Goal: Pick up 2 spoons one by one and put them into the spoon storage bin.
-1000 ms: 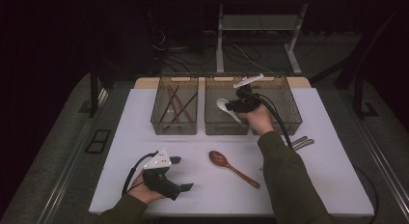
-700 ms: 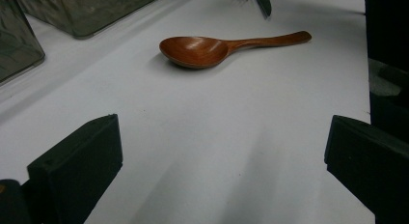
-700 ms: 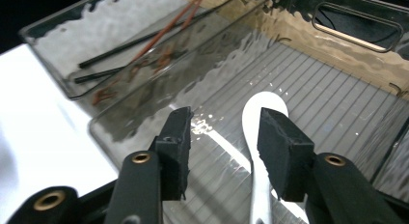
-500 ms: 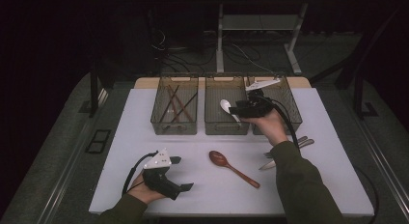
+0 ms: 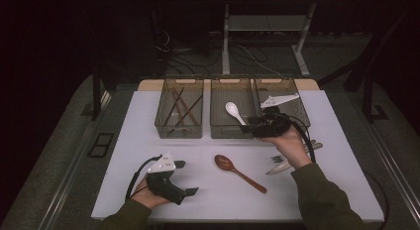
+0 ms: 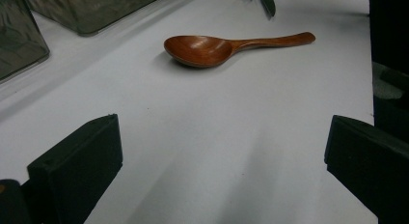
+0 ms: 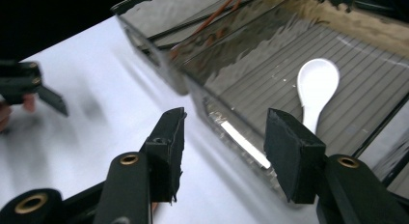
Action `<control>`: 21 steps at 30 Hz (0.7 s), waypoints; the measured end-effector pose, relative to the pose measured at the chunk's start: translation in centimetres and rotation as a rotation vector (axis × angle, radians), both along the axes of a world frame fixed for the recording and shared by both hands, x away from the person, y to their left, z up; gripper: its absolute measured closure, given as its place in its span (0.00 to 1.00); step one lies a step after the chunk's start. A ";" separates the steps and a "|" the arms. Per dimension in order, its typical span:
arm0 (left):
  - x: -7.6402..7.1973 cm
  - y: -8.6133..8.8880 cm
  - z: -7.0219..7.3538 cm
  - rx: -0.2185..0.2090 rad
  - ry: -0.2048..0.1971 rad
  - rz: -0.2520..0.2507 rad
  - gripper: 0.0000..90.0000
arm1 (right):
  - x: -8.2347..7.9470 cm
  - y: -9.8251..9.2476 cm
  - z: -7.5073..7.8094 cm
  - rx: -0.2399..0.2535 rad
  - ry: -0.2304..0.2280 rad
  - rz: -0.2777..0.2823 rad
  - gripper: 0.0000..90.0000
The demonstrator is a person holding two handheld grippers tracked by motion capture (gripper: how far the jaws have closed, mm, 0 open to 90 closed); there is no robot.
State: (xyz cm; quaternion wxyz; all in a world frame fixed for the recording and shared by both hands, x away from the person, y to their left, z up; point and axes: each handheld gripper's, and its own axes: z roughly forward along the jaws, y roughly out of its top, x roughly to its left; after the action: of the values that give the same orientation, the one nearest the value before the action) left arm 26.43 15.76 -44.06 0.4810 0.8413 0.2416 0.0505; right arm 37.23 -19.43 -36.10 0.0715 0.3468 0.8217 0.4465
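Note:
A white spoon (image 5: 234, 112) (image 7: 316, 86) lies in the middle grey bin (image 5: 230, 134) (image 7: 241, 143) at the back of the table. My right gripper (image 5: 250, 127) (image 7: 226, 137) hovers at that bin's near right corner and points left. Its jaws have just been opening and hold nothing. A brown wooden spoon (image 5: 237, 171) (image 6: 217, 48) lies on the white table (image 5: 148, 141), bowl to the left. My left gripper (image 5: 187, 178) (image 6: 222, 151) rests near the front left edge, open and empty, aimed at the wooden spoon.
The left bin (image 5: 178, 134) holds several brown chopsticks (image 5: 182, 107). A third bin (image 5: 296, 107) stands at the right, behind the right hand. A knife and fork (image 5: 282, 164) lie on the table by the right wrist.
The right gripper has drawn back from over the middle bin, moving right and toward the near side. Its jaws have spread and the white spoon stays in the bin. The left gripper has not moved.

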 end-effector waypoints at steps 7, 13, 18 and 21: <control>0.0 0.0 0.0 0.000 0.000 0.000 0.00 | -2.1 -0.1 -1.4 0.005 0.019 0.034 0.53; 0.1 0.0 -0.1 0.001 0.004 0.003 0.00 | -3.6 0.0 -2.8 -0.010 0.044 0.045 0.52; 0.0 0.0 0.0 0.007 -0.003 0.002 0.00 | -4.4 0.6 -4.1 -0.034 0.069 0.059 0.52; 0.0 0.0 0.0 0.011 -0.003 -0.004 0.00 | -4.6 1.3 -4.7 -0.057 0.081 0.071 0.52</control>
State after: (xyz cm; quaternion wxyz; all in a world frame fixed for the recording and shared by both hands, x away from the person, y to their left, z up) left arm 26.42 15.73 -44.10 0.4769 0.8443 0.2388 0.0519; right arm 32.59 -18.16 -40.83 0.0322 0.3332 0.8482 0.4105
